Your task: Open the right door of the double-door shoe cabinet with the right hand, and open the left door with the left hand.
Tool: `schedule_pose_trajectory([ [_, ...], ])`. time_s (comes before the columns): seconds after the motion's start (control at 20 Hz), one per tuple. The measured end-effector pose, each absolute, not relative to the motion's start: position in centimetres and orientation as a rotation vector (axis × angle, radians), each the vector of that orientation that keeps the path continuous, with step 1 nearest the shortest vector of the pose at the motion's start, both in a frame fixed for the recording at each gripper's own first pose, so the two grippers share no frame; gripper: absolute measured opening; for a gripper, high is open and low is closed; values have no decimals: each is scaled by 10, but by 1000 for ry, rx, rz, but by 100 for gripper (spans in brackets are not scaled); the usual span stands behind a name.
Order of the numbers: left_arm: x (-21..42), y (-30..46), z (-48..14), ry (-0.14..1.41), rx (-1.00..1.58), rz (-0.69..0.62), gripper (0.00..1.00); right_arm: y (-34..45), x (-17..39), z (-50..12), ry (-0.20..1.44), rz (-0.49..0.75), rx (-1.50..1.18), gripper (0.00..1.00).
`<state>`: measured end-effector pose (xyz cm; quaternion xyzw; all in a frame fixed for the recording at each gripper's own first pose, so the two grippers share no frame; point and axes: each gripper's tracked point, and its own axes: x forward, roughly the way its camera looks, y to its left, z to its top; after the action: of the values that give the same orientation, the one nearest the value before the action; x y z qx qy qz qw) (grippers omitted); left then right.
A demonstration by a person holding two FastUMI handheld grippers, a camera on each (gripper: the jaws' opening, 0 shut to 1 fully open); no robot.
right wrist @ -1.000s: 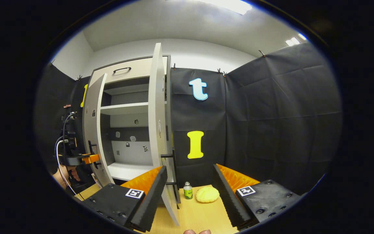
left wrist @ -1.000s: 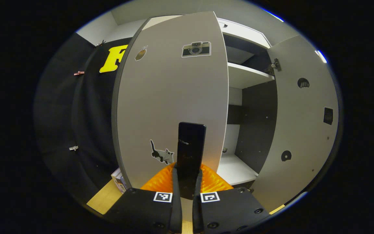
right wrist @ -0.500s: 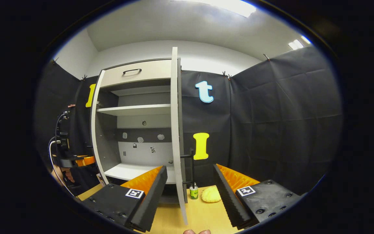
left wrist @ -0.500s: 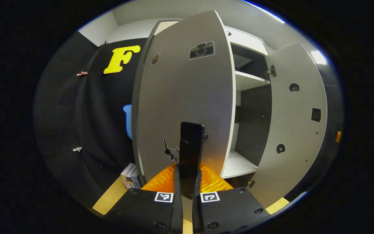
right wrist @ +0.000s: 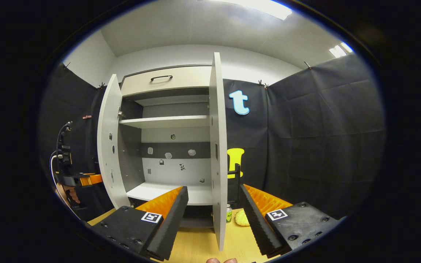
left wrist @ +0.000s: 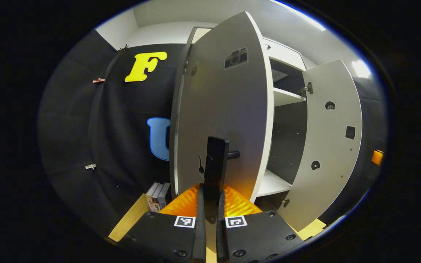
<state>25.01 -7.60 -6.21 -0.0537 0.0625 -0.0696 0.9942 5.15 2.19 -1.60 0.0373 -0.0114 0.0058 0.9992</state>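
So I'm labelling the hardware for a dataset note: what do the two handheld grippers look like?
Each gripper has two black blocky finger mounts with screws, each mount bearing a small square black-and-white marker tag. The left gripper and the right gripper both have ribbed finger faces. In the right gripper view, the left gripper also carries looping cables.

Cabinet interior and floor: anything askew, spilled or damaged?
Nothing stands out. The cabinet shelves sit level, both doors hang straight, and the small bottle stands upright beside the right door.
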Motion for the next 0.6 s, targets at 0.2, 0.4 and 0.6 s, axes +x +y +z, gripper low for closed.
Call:
schedule_pose_trajectory([
  [0.2,249,-72,-62,121,-114,-135,15,34,47,-17,-18,21,70,89],
  [0.4,248,-69,-61,117,-121,-128,13,33,47,-17,-16,20,64,88],
  [0.6,250,-65,-60,104,-132,-107,14,36,47,-17,-9,26,76,88],
])
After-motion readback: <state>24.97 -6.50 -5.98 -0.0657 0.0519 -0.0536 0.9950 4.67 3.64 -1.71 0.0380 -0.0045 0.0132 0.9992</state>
